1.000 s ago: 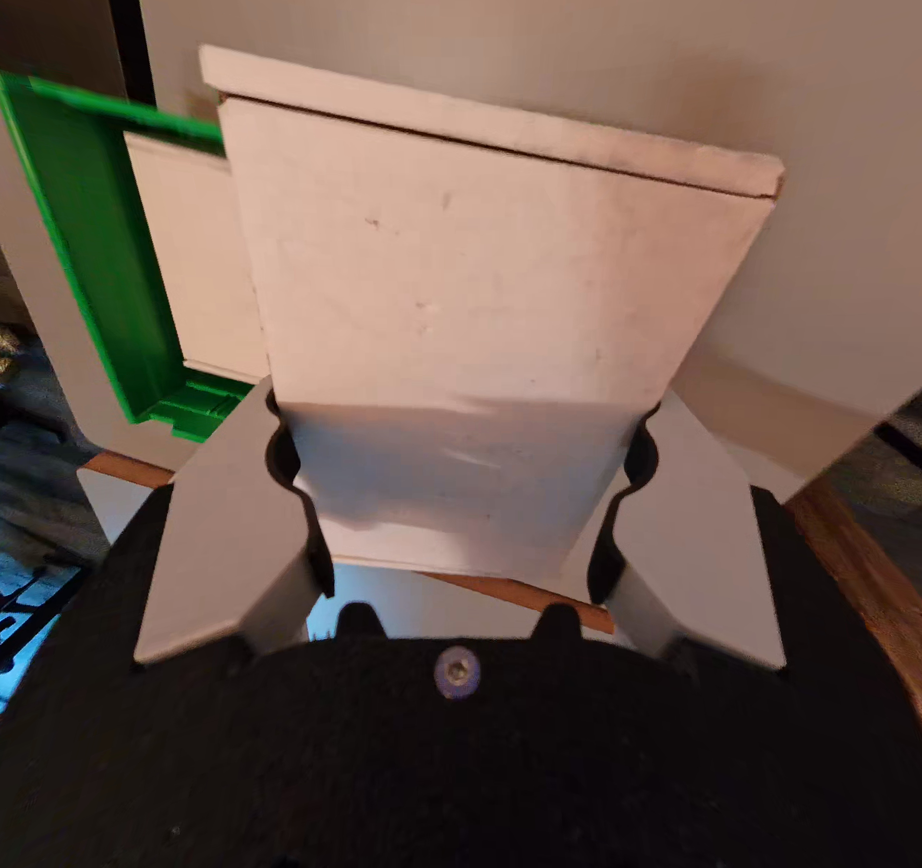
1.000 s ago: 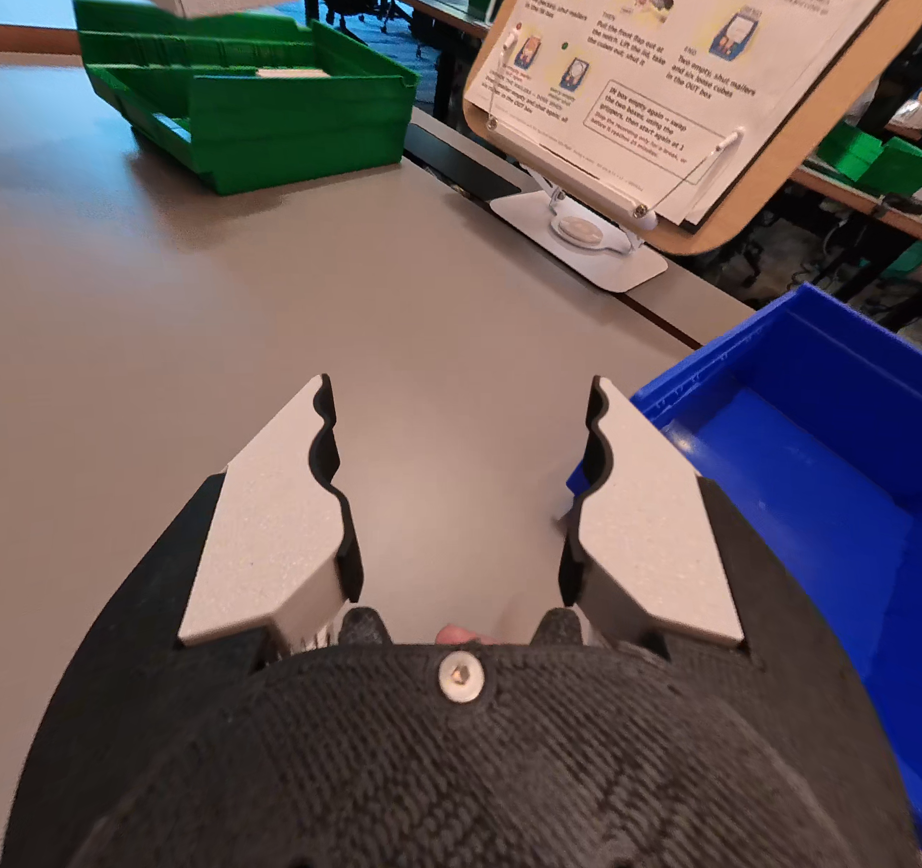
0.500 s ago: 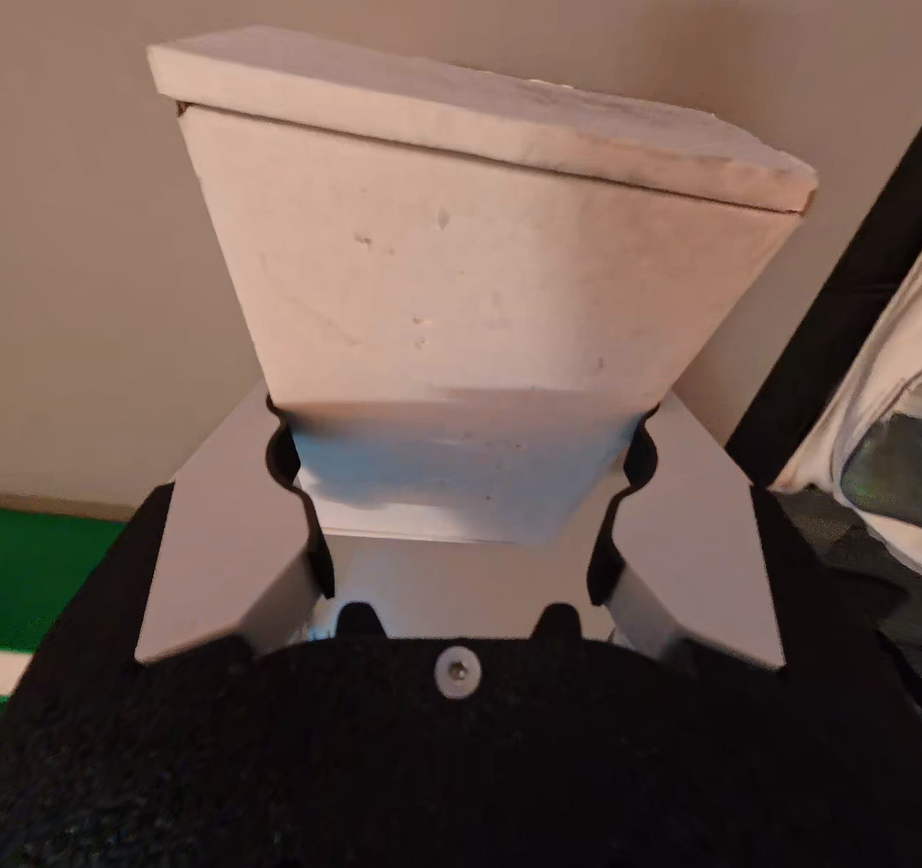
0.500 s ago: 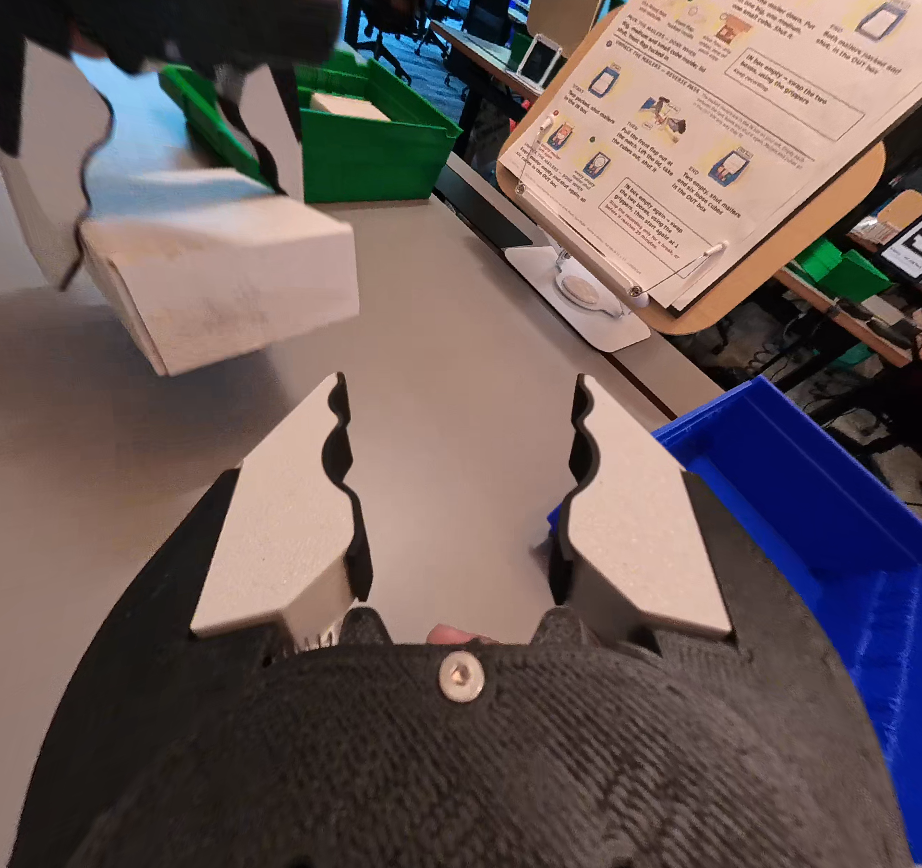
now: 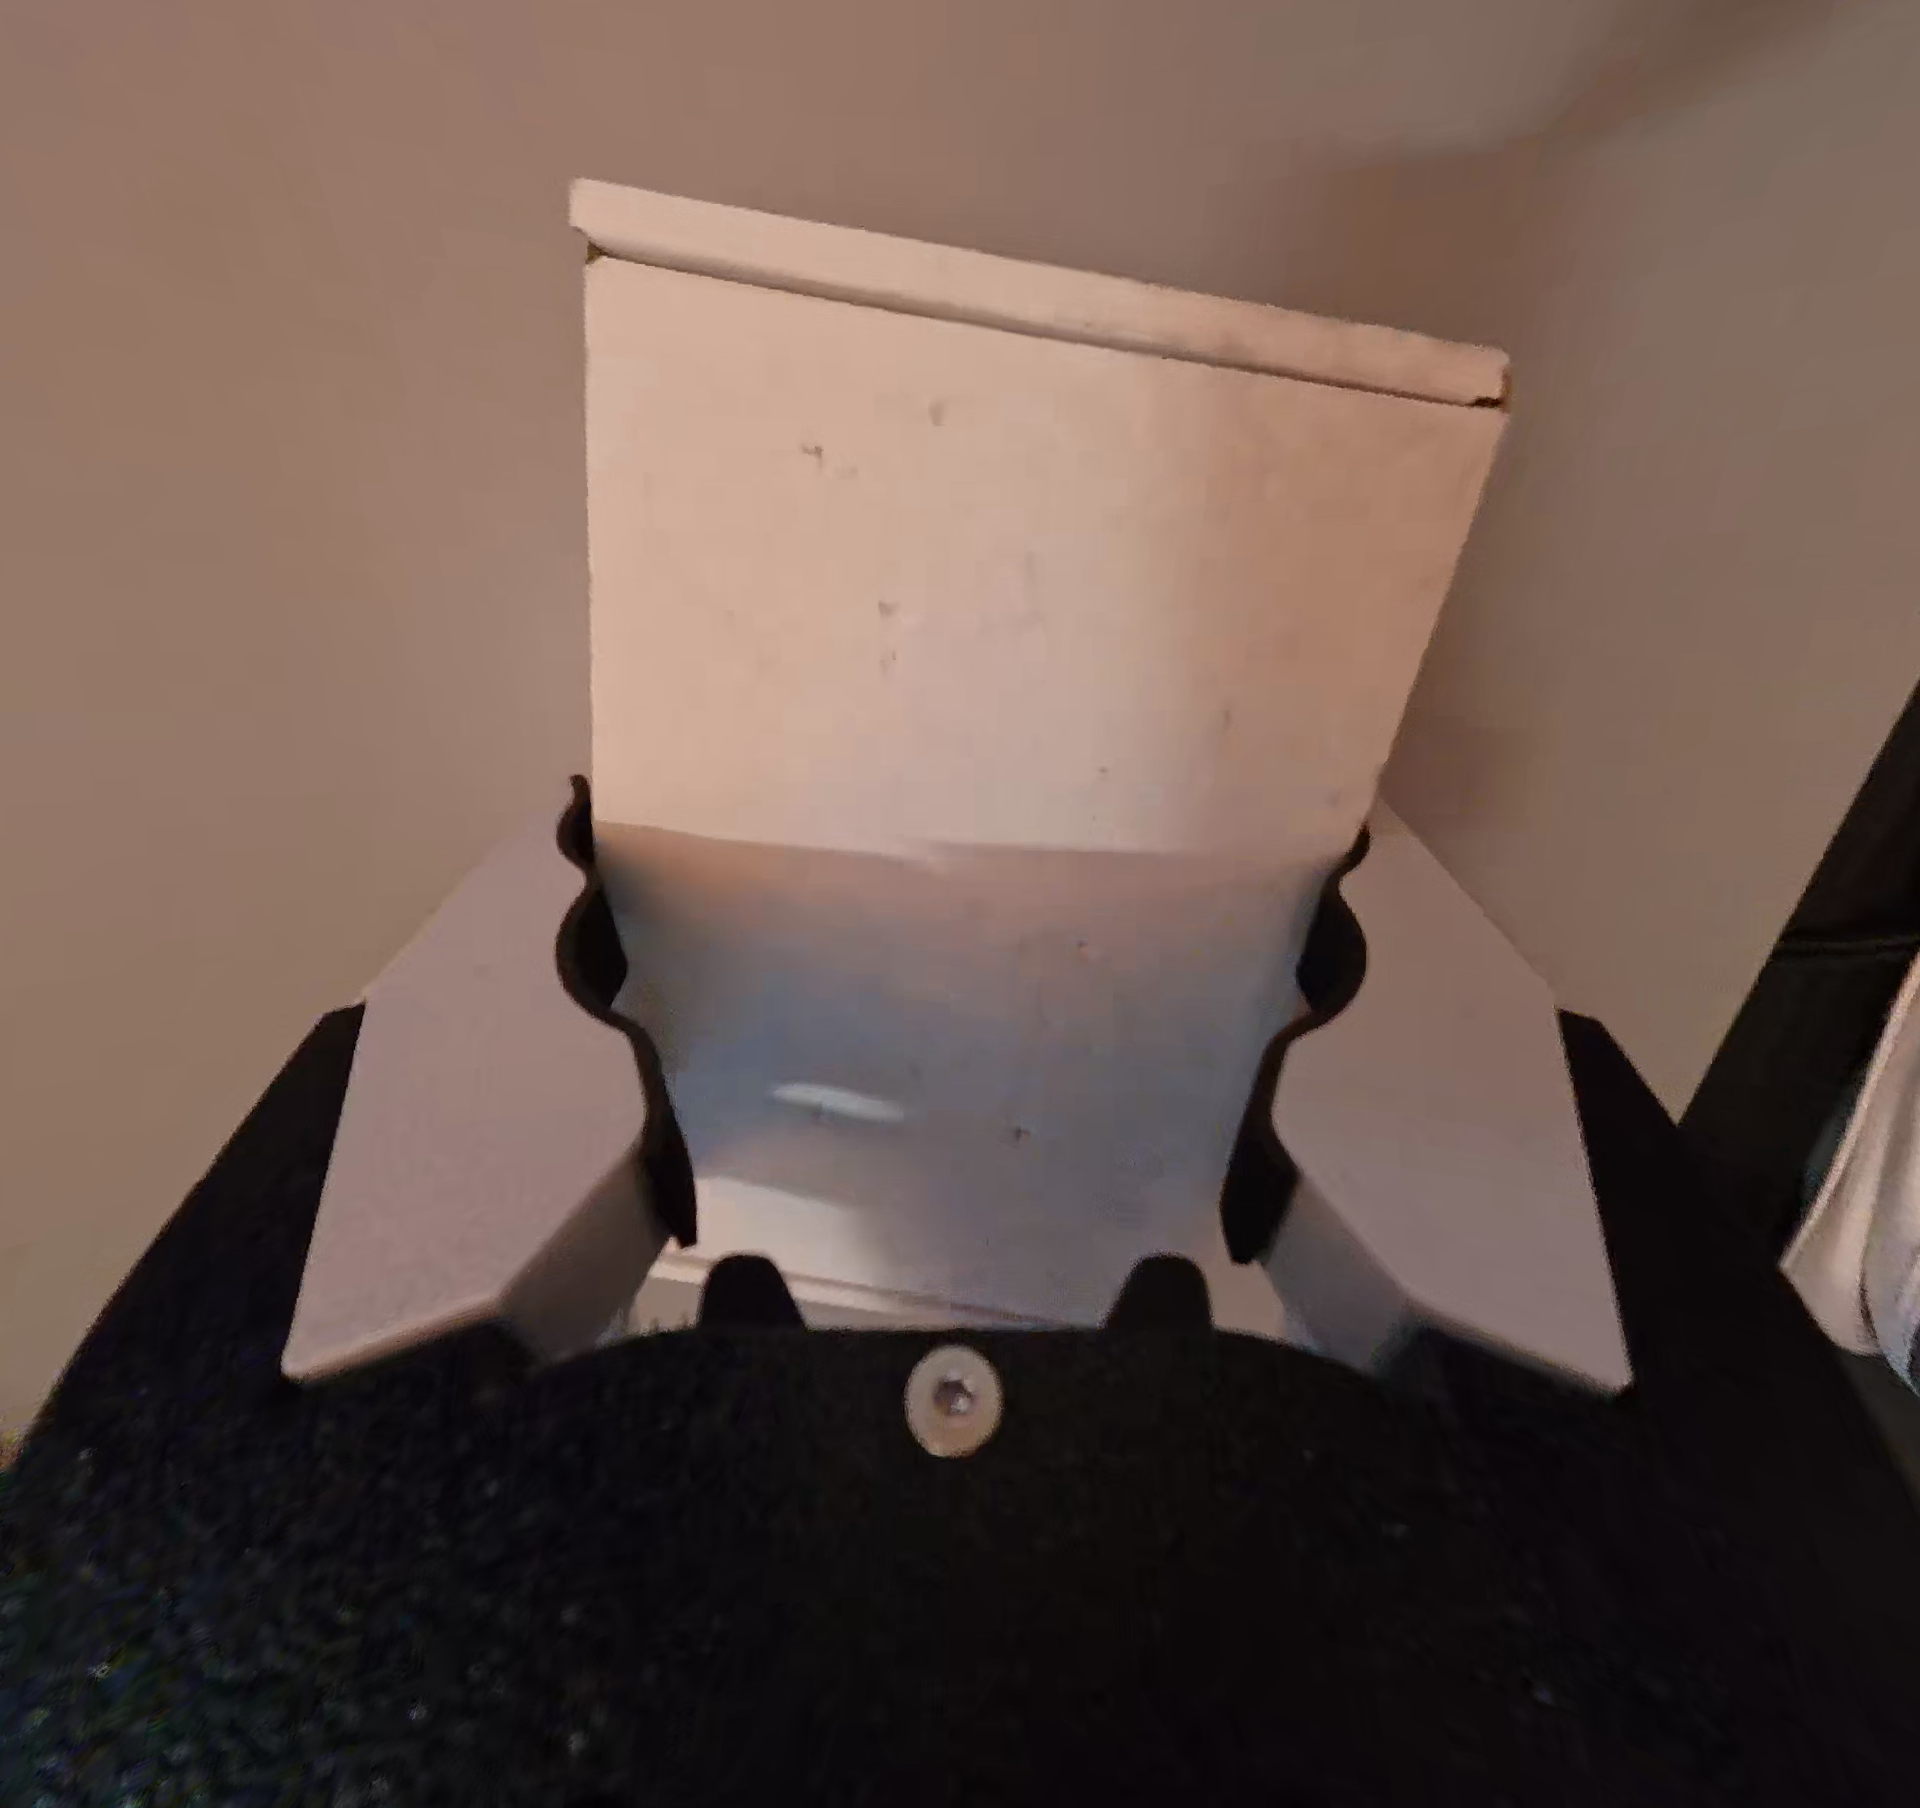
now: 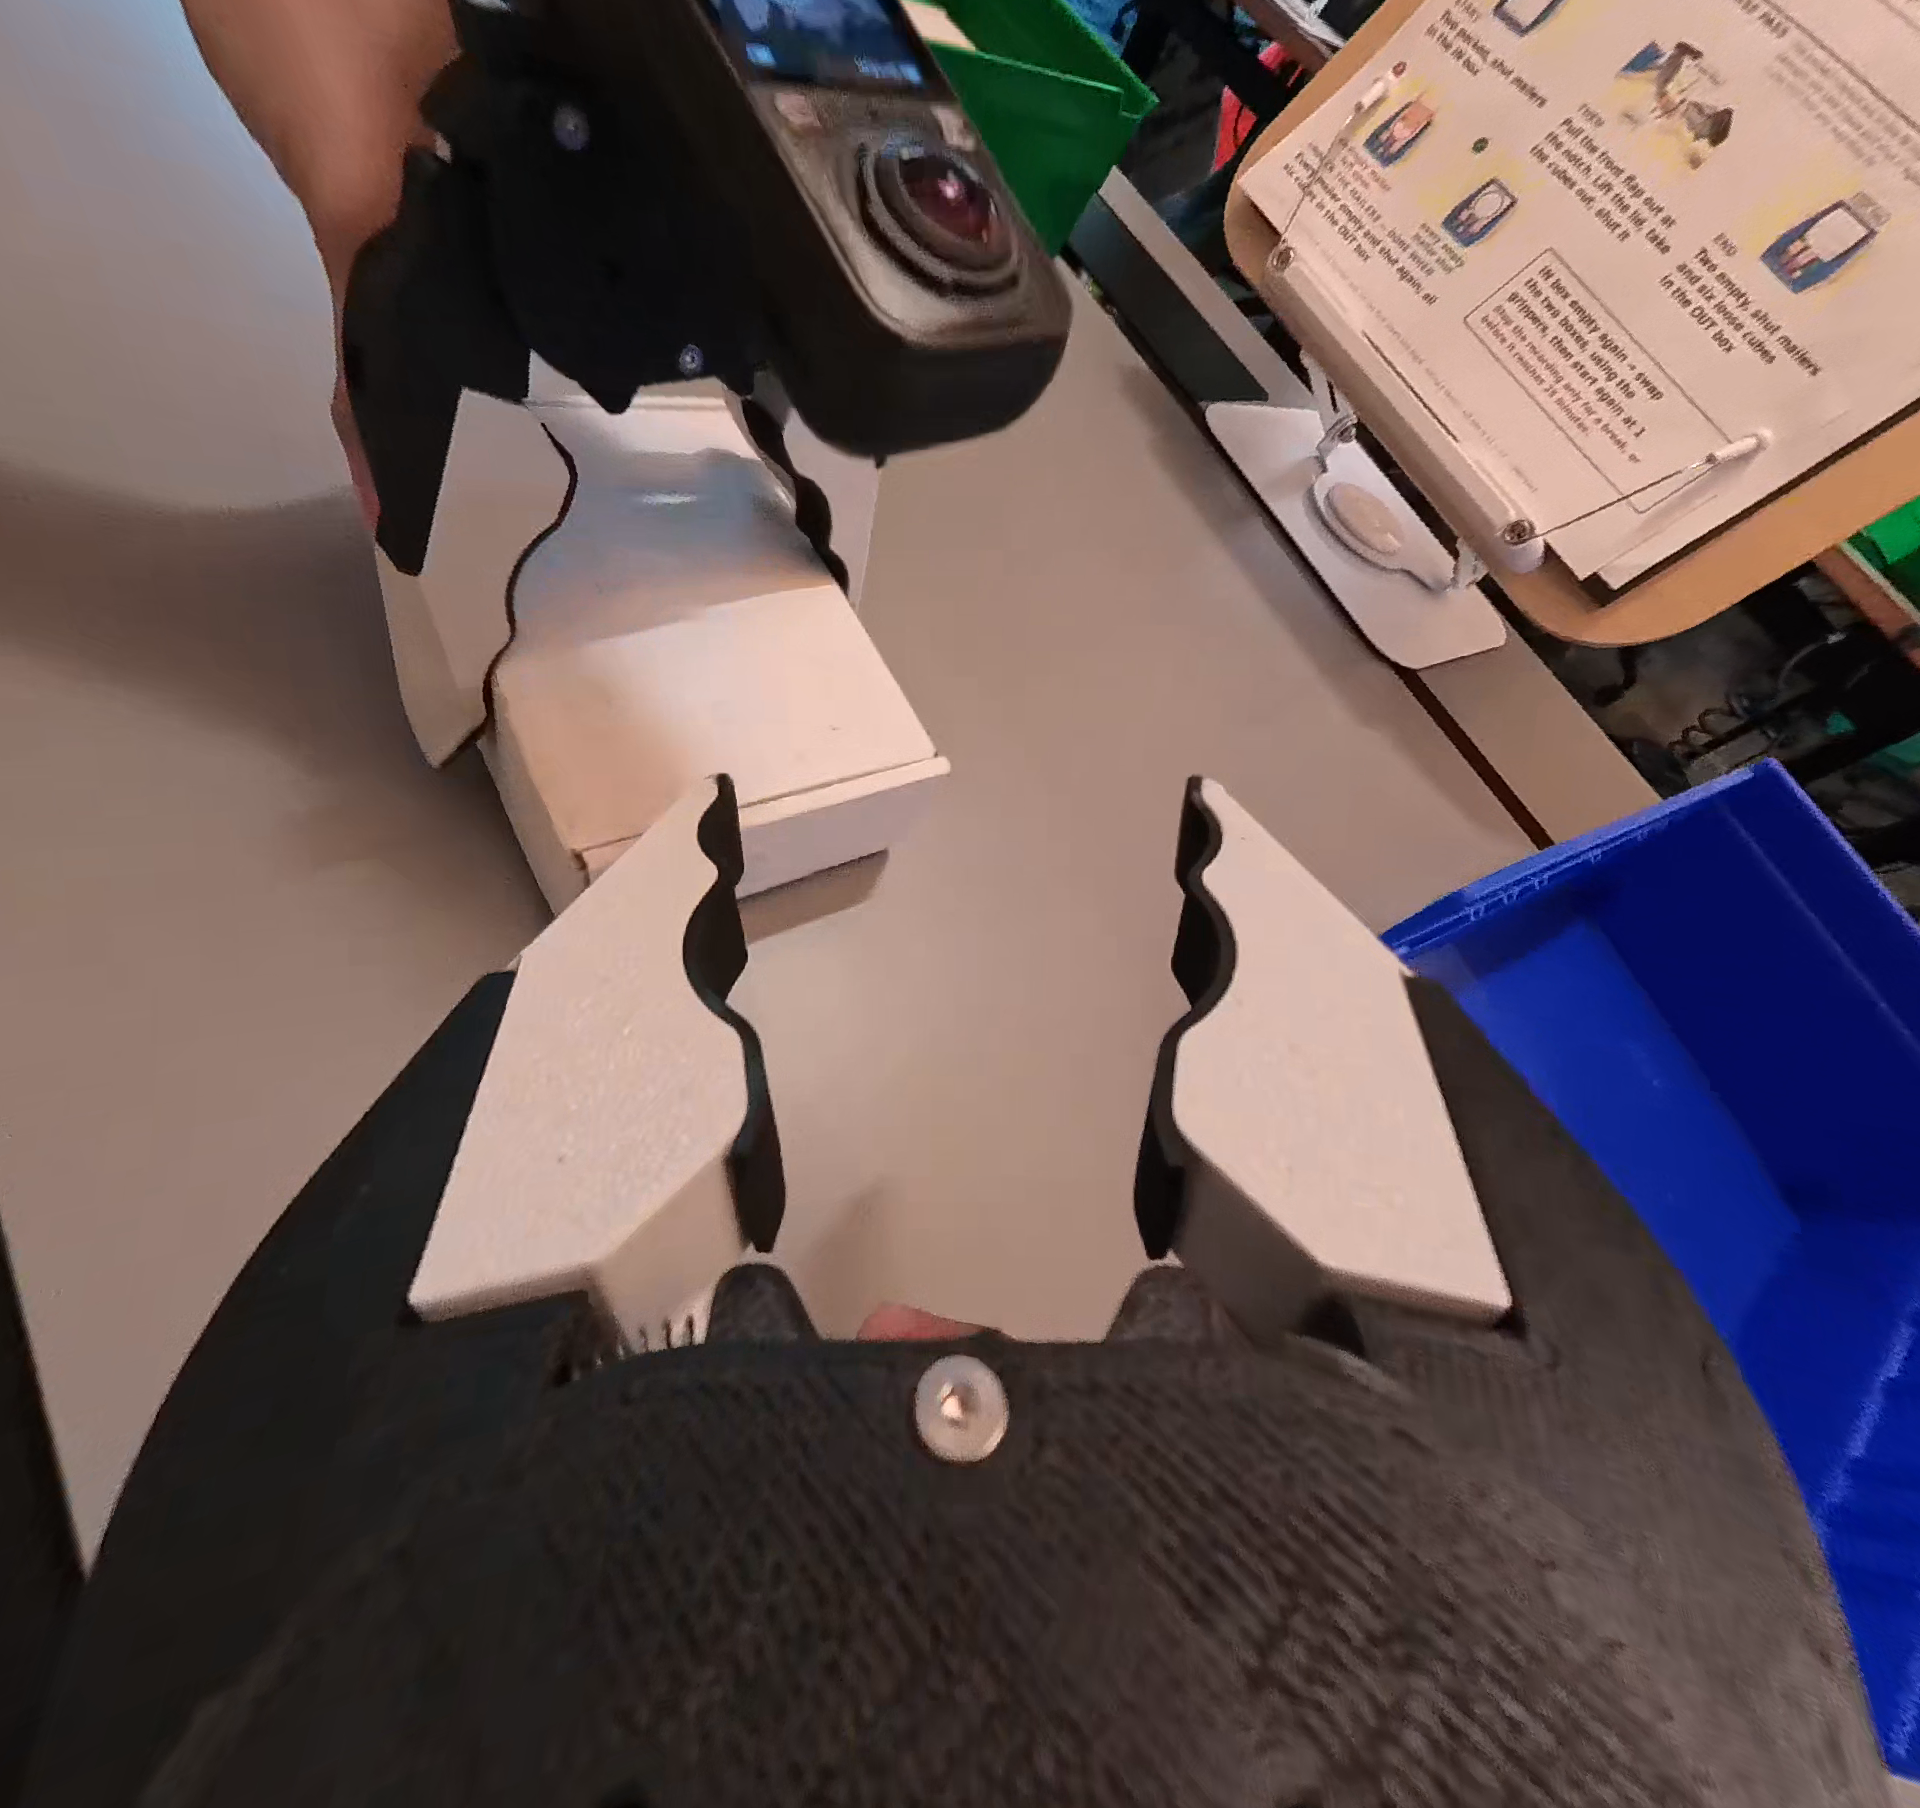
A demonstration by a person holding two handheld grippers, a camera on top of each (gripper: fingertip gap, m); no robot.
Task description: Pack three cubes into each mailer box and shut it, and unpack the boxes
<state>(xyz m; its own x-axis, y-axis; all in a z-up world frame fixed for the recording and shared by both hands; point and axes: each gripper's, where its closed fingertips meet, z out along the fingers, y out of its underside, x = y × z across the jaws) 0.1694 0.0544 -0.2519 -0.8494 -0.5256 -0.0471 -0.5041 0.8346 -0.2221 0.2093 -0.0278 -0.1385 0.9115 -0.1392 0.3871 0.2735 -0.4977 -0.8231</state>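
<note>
White cardboard mailer box [image 5: 997,615], lid closed | clamped between left gripper [image 5: 961,927] fingers, over grey worktop [image 6: 1039,615] | right gripper [image 6: 956,937] fingers spread, empty

The left gripper [image 5: 961,979] has a black, grainy body; one silver screw [image 5: 952,1401] sits at its middle, near the camera; its two fingers [image 5: 473,1124] are pale grey wedges with wavy black inner edges. The right gripper [image 6: 961,1010] is the same make; its black body shows a ribbed, woven-looking grain, with its own silver screw [image 6: 960,1408]; a row of small white teeth shows at the base of its left finger. From the right wrist view, the left gripper carries a black camera [image 6: 831,169] with a round lens and a small lit screen; a bare hand [image 6: 312,44] grips its handle.
</note>
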